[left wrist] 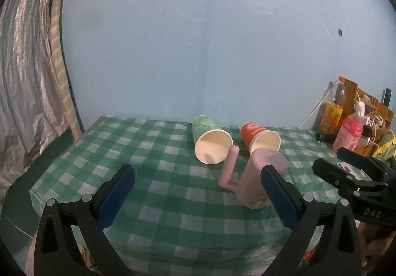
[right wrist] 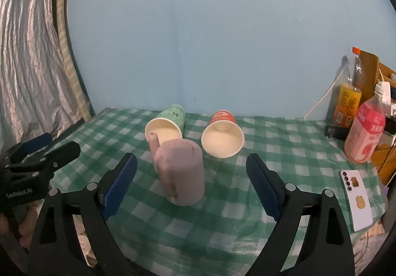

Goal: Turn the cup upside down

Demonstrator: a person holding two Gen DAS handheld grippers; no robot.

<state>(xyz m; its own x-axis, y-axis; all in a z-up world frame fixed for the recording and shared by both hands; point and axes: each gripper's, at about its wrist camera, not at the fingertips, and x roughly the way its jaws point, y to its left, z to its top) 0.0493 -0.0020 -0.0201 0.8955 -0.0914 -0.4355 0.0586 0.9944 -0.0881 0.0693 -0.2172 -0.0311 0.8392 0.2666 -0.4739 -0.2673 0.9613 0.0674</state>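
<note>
A pink plastic cup (right wrist: 182, 174) with a long straight handle (left wrist: 229, 169) stands upside down on the green checked tablecloth (right wrist: 222, 214); it also shows in the left wrist view (left wrist: 257, 181). Behind it a green paper cup (left wrist: 210, 138) and an orange paper cup (left wrist: 259, 137) lie on their sides, mouths toward me; both show in the right wrist view (right wrist: 167, 127), (right wrist: 222, 134). My left gripper (left wrist: 200, 189) is open, its right finger beside the pink cup. My right gripper (right wrist: 191, 184) is open and straddles the pink cup without touching it.
Bottles (right wrist: 363, 132) and a wooden rack with cables (left wrist: 368, 112) stand at the right end of the table. A white phone (right wrist: 356, 204) lies near the right front edge. A grey curtain (left wrist: 22, 92) hangs at the left. A blue wall is behind.
</note>
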